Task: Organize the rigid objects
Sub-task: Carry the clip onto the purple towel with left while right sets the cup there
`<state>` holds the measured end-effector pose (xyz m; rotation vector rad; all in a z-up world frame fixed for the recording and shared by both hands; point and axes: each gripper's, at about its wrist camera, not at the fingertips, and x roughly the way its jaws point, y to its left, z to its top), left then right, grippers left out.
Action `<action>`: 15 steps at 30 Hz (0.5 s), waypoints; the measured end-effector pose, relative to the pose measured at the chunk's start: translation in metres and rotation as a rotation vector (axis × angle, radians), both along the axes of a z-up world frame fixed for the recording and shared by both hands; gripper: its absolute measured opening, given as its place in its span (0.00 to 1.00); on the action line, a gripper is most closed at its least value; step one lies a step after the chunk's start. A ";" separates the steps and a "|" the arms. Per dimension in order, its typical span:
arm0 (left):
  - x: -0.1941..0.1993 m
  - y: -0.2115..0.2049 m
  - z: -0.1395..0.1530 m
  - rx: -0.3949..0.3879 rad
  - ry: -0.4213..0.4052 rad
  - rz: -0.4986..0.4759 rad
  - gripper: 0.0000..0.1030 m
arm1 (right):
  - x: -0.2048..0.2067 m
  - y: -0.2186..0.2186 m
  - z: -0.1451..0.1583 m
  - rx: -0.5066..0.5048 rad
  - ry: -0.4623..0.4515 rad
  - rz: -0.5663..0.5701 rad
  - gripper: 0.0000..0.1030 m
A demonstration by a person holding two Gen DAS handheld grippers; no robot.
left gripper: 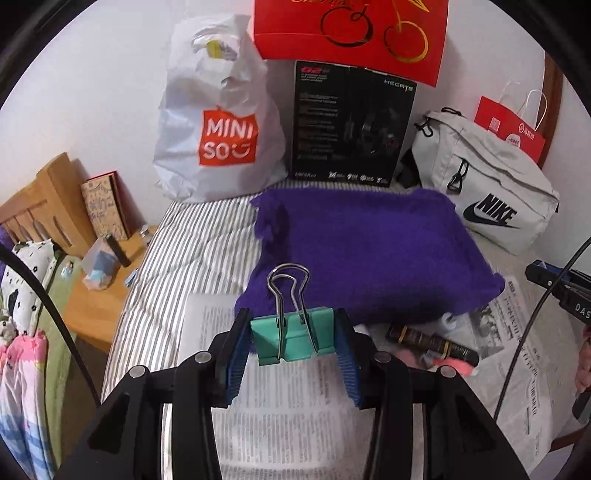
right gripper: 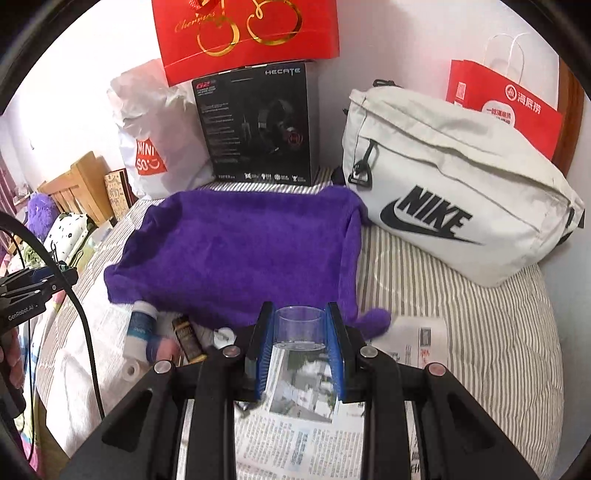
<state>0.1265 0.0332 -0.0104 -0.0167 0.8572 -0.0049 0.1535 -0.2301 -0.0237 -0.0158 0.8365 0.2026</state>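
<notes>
My left gripper [left gripper: 293, 338] is shut on a teal binder clip [left gripper: 291, 341] with silver wire handles, held above the newspaper [left gripper: 280, 417]. My right gripper [right gripper: 300, 332] is shut on a small clear plastic cup [right gripper: 300, 326], also lifted over the newspaper [right gripper: 306, 439]. A purple towel [left gripper: 373, 254] [right gripper: 240, 251] lies spread on the striped bed just beyond both grippers. At the towel's near edge lie a dark tube with gold bands [left gripper: 430, 341] [right gripper: 187, 338], a white and blue bottle [right gripper: 139, 332] and a pink item [left gripper: 456, 363]. The left gripper [right gripper: 55, 275] shows at the left of the right wrist view.
Against the wall stand a white Miniso bag [left gripper: 218, 122], a black headset box [left gripper: 351, 125] [right gripper: 258, 125] under a red gift box [left gripper: 351, 33], a grey Nike bag [left gripper: 487, 192] [right gripper: 454, 195] and a red paper bag [right gripper: 506, 107]. A wooden nightstand [left gripper: 96, 306] sits left of the bed.
</notes>
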 end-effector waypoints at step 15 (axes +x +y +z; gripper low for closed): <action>0.091 -0.015 -0.004 0.015 0.025 -0.080 0.40 | 0.084 0.011 -0.008 0.035 0.039 0.020 0.26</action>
